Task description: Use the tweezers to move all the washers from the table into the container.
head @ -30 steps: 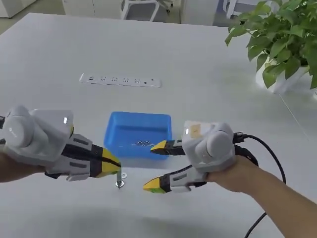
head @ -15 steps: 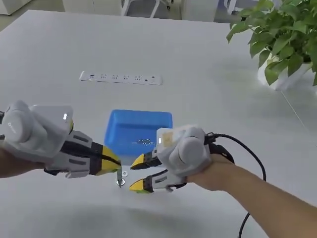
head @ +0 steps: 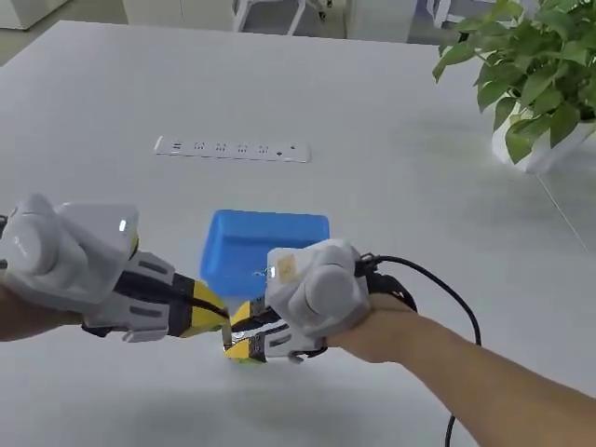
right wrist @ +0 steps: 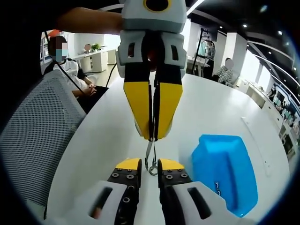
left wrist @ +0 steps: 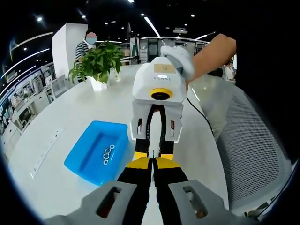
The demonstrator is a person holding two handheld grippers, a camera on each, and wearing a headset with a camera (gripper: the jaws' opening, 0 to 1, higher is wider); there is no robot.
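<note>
- Head view: left tongs [head: 220,321] and right tongs [head: 240,343] meet tip to tip beside the blue container [head: 265,240], mid tabletop [head: 419,186].
- Left gripper view: washers [left wrist: 108,154] lie inside the container.
- Right gripper view: left tongs clamp tweezers [right wrist: 150,152]. Right tongs flank their tip and one washer [right wrist: 153,171]; whether they press, cannot tell.

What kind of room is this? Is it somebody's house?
Probably an open office, not a house: a big white table with a power strip, a potted plant, a mesh chair, and rows of ceiling lights.
</note>
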